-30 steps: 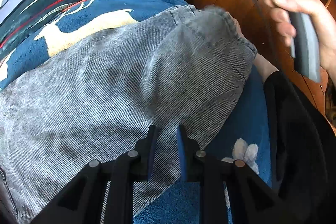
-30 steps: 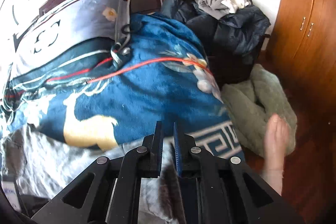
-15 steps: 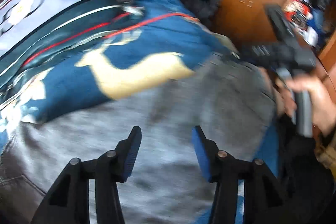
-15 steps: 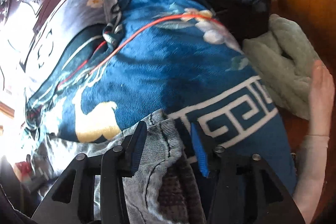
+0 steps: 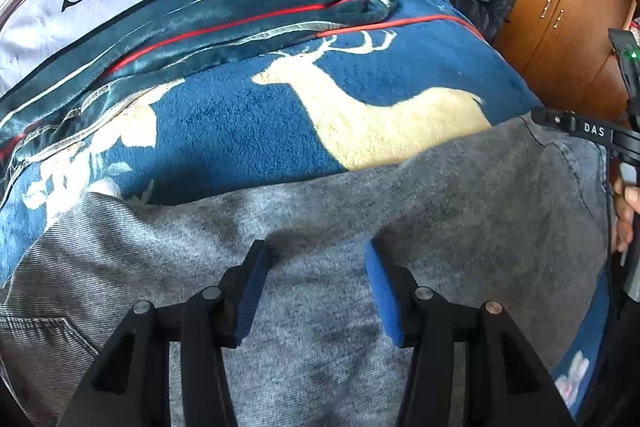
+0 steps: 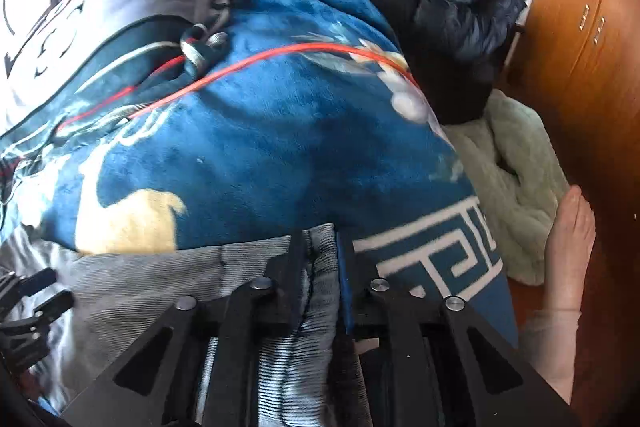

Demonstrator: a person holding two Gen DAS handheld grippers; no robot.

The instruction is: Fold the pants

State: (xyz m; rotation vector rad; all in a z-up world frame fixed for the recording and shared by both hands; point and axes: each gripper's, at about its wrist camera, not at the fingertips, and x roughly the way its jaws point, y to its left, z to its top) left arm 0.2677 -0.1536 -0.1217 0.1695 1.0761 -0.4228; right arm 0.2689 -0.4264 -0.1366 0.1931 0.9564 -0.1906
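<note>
My left gripper [image 5: 314,291] hovers with jaws apart over the grey corduroy pants [image 5: 460,207] (on the blue deer blanket [image 5: 240,131]); my right gripper [image 6: 322,267] pinches their hem.

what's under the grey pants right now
The grey pants lie on a blue deer-print blanket, which shows past their far edge. What the blanket does beneath the cloth is covered.

Both wrist views, close over blanket [image 5: 240,123]
</note>
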